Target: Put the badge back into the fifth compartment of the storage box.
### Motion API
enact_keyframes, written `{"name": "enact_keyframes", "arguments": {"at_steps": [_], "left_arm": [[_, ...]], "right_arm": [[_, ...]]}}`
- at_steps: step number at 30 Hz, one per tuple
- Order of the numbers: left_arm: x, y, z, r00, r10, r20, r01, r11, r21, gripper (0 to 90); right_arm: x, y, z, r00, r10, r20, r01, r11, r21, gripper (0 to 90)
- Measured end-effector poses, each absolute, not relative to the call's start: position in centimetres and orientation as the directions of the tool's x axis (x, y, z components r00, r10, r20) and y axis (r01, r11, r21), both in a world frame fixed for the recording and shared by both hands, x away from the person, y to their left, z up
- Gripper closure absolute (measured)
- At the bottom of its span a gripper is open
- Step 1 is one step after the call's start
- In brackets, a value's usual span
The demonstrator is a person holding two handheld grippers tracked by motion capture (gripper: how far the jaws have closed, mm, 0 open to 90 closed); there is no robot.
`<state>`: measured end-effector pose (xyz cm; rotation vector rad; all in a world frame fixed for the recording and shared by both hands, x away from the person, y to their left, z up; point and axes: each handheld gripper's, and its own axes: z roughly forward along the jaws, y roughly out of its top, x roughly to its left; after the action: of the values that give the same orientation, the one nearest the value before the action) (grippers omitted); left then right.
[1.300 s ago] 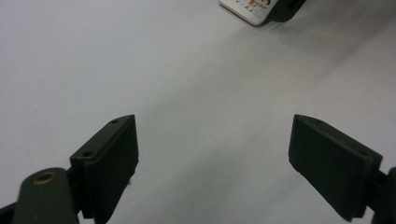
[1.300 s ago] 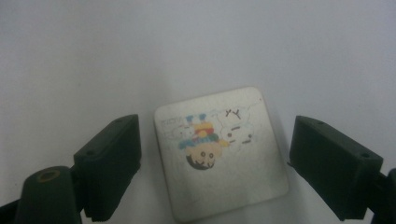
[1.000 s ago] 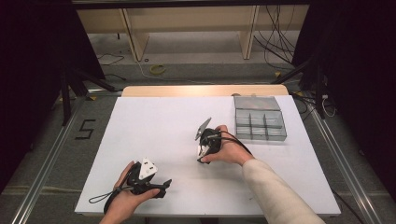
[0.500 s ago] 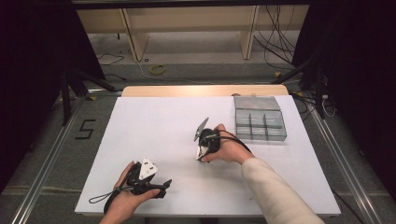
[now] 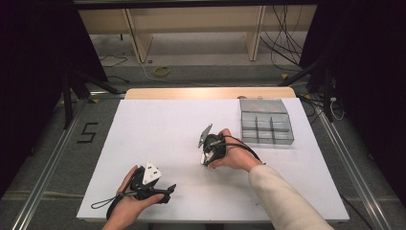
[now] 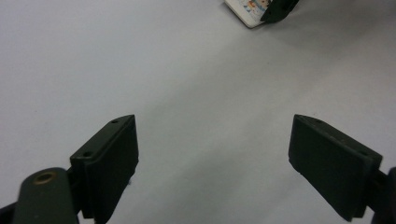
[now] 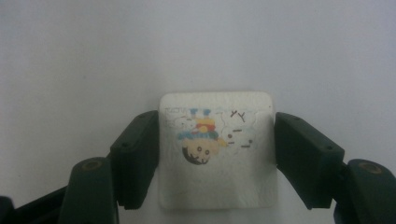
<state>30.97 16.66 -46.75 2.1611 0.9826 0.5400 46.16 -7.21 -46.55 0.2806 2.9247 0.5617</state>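
Observation:
A small white square pad (image 7: 217, 154) printed with a cartoon figure lies flat on the white table. My right gripper (image 7: 217, 119) points down at it from the table's middle (image 5: 206, 157). Its jaws have just been closing, and the pads now press on the square's left and right edges. The left gripper view catches a corner of that square (image 6: 245, 10) at its top edge, with a right jaw tip beside it. My left gripper (image 6: 212, 123) rests in the hand near the front edge (image 5: 165, 190), wide open over bare table with nothing between its jaws.
A clear plastic box with several compartments (image 5: 265, 125) stands at the back right of the white table sheet (image 5: 158, 120). A wooden strip (image 5: 206, 92) runs along the far edge. A cable trails from the left gripper at the front left.

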Motion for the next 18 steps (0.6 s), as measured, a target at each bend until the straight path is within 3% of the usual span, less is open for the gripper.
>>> {"name": "enact_keyframes", "arguments": {"at_steps": [18], "left_arm": [[31.0,16.7,-46.8,0.622,0.779,0.084,0.490,-0.470,0.734,15.4]], "right_arm": [[44.3,-10.2,-44.7,-0.944,0.217,-0.249,0.095,0.900,0.425,34.0]]}}
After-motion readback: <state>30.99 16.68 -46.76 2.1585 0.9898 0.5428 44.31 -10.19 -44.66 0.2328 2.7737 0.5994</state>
